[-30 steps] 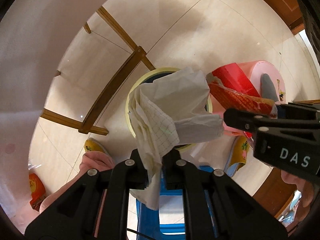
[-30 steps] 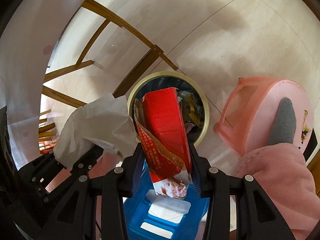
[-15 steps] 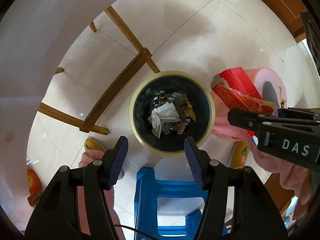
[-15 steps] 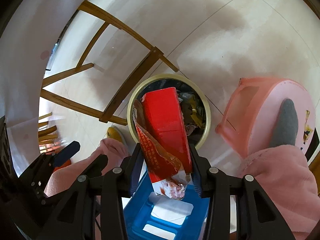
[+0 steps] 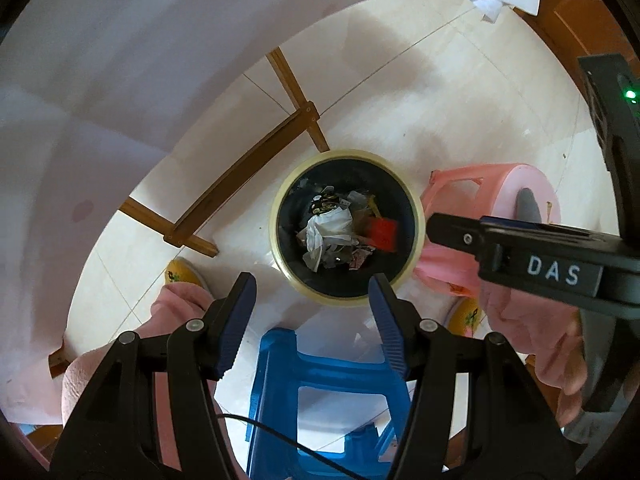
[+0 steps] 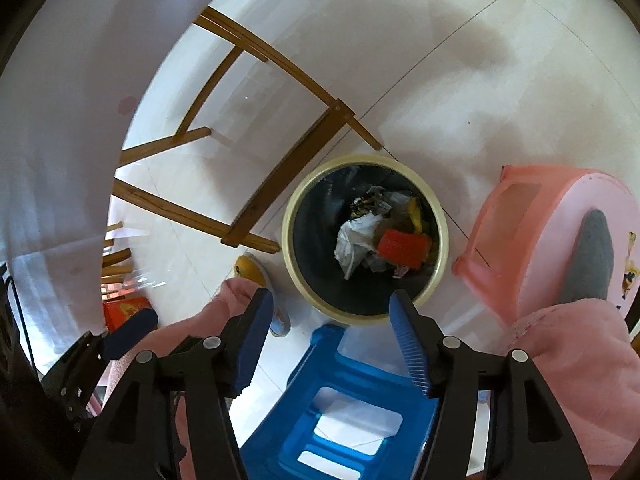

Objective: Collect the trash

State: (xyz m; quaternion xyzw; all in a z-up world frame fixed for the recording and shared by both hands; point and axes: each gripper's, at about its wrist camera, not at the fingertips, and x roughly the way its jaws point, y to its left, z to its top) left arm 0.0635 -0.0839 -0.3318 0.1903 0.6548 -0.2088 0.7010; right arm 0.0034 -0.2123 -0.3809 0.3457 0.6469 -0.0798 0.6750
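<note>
A round trash bin with a cream rim [image 5: 280, 200] [image 6: 288, 220] stands on the tiled floor below both grippers. Inside it lie crumpled white paper [image 5: 326, 228] [image 6: 354, 240], a red carton [image 5: 382, 232] [image 6: 402, 246] and other scraps. My left gripper [image 5: 312, 300] is open and empty above the bin's near edge. My right gripper [image 6: 332, 320] is open and empty above the bin too. The right gripper also shows side-on in the left wrist view [image 5: 520, 248].
A blue plastic stool [image 5: 320, 384] [image 6: 352, 412] stands just under the grippers. A pink stool [image 5: 496, 184] [image 6: 548, 232] is right of the bin. Wooden table legs [image 5: 248, 168] [image 6: 280, 184] and a white tablecloth [image 5: 120, 80] are to the left. Pink-clad legs and yellow slippers [image 5: 182, 276] flank the blue stool.
The left gripper opened and dropped the white paper into the bin. Then the right gripper opened and the red carton fell in. Both grippers have risen.
</note>
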